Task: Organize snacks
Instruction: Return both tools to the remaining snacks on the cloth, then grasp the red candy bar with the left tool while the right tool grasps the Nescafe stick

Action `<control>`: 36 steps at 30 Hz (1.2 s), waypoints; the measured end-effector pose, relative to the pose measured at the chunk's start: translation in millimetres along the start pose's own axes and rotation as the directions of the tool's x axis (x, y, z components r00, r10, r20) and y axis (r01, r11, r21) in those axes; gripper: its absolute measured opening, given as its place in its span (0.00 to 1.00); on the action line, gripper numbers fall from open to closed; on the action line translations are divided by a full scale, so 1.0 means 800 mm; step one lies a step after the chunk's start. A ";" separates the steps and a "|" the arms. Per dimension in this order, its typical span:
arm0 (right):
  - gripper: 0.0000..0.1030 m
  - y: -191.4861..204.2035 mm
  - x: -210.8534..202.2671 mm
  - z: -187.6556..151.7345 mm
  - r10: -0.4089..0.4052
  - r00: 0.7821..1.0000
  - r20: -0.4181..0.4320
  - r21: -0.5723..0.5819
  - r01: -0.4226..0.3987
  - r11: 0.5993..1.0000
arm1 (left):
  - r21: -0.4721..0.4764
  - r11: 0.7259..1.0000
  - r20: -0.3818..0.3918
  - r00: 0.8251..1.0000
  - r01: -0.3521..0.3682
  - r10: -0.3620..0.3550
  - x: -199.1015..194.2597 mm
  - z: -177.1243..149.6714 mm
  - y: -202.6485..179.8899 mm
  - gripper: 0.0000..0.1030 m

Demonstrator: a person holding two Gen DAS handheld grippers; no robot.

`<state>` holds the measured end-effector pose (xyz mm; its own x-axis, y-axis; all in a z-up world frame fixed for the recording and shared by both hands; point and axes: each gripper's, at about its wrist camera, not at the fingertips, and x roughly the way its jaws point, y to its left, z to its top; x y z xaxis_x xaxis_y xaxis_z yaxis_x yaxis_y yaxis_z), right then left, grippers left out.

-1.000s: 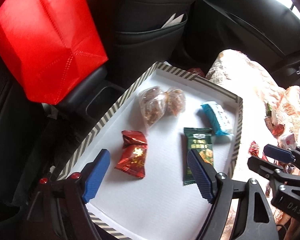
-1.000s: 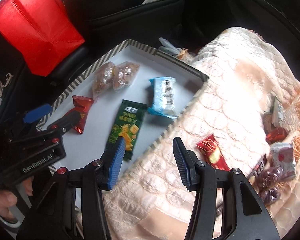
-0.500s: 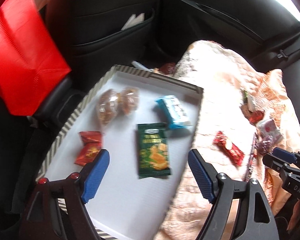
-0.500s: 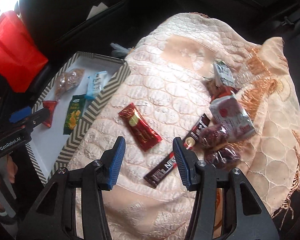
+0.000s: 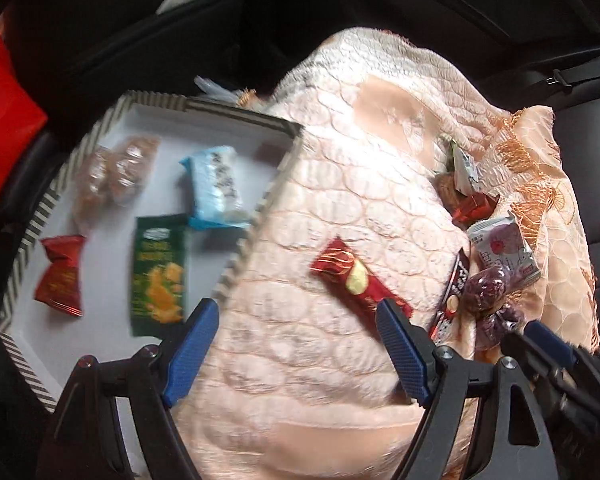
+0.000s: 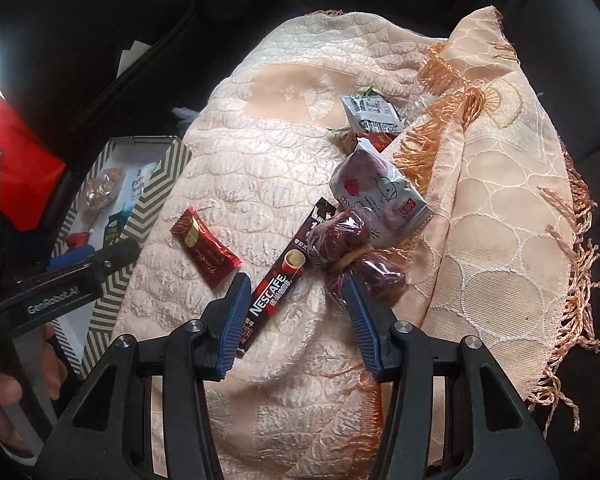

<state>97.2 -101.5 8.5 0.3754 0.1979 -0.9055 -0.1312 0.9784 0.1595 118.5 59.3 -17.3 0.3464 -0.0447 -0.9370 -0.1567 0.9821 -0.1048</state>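
- Loose snacks on peach quilted cloth (image 6: 260, 168): red foil candy bar (image 6: 205, 251), brown Nescafe coffee stick (image 6: 284, 276), purple wrapped dates (image 6: 340, 236), grey-white pouch (image 6: 384, 196).
- White tray with striped rim (image 5: 256, 216) beside cloth holds green packet (image 5: 159, 274), light-blue packet (image 5: 216, 188), red candy (image 5: 60, 276), two clear-wrapped sweets (image 5: 114, 172).
- Right gripper (image 6: 296, 320) above stick and dates, fingers apart, nothing held.
- Left gripper (image 5: 296, 344) over cloth near tray edge, fingers wide, empty.
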 end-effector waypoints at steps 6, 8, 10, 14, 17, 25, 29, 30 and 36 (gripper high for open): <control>0.48 0.000 0.005 -0.004 0.033 0.999 -0.021 0.014 -0.033 0.999 | -0.043 0.999 -0.047 0.999 -0.012 0.010 0.037 0.010 -0.034 0.80; 0.48 -0.004 0.008 -0.007 0.036 0.999 -0.037 0.025 -0.035 0.999 | -0.049 0.999 -0.066 0.998 -0.020 0.016 0.050 0.011 -0.040 0.80; 0.48 -0.006 0.009 -0.009 0.053 0.997 -0.048 0.036 -0.052 0.998 | -0.050 0.999 -0.088 0.996 -0.014 0.010 0.062 0.010 -0.043 0.80; 0.48 -0.007 0.009 -0.010 0.068 0.996 -0.050 0.043 -0.065 0.997 | -0.030 0.999 -0.048 0.999 -0.013 0.011 0.063 0.007 -0.045 0.70; 0.48 -0.004 0.009 -0.012 0.090 0.995 -0.047 0.053 -0.087 0.995 | 0.001 1.000 -0.035 0.999 -0.014 0.014 0.058 0.012 -0.039 0.32; 0.48 0.009 0.035 -0.014 0.180 0.980 -0.080 0.137 -0.168 0.976 | 0.029 0.999 -0.023 1.000 0.014 -0.013 0.043 0.004 -0.012 0.28; 0.47 0.014 0.053 -0.008 0.155 0.982 -0.110 0.169 -0.135 0.976 | 0.046 0.999 0.014 1.000 0.018 -0.018 0.016 0.000 0.000 0.28; 0.47 0.015 0.057 -0.007 0.150 0.982 -0.117 0.177 -0.128 0.976 | 0.051 0.999 0.029 0.999 0.017 -0.019 0.010 0.001 0.000 0.28; 0.38 0.009 0.086 0.003 0.086 0.989 -0.124 0.212 -0.058 0.975 | 0.062 0.998 0.077 0.997 0.016 -0.021 -0.023 -0.004 0.023 0.28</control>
<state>124.0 -80.7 -51.6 0.2459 0.2724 -0.9302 0.0451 0.9555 0.2917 106.5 77.6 -2.8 0.4201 -0.0510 -0.9060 -0.0938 0.9906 -0.0992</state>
